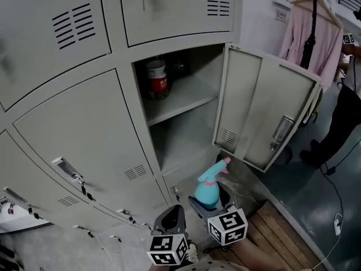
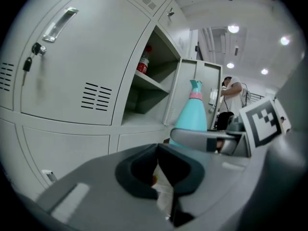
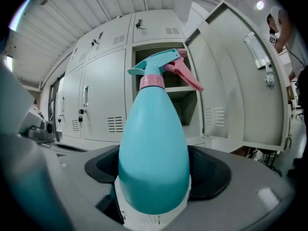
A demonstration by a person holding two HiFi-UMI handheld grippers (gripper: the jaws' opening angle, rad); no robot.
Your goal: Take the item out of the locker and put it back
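Note:
A teal spray bottle (image 1: 207,189) with a pink trigger stands upright in my right gripper (image 1: 210,201), low in front of the open locker (image 1: 183,143). In the right gripper view the bottle (image 3: 154,143) fills the middle, and the right gripper (image 3: 154,186) is shut on its lower body. My left gripper (image 1: 171,216) hangs just left of it, apart from the bottle. Its jaws meet in the left gripper view, so the left gripper (image 2: 161,170) is shut with nothing held. A red can (image 1: 157,79) stands on the locker's upper shelf; the lower shelf is bare.
The locker door (image 1: 265,109) swings open to the right. Shut lockers with hanging keys (image 1: 84,191) line the left. A person (image 1: 344,112) stands at far right near a pink garment (image 1: 313,35) on a hanger. Wooden boards (image 1: 282,236) lie below.

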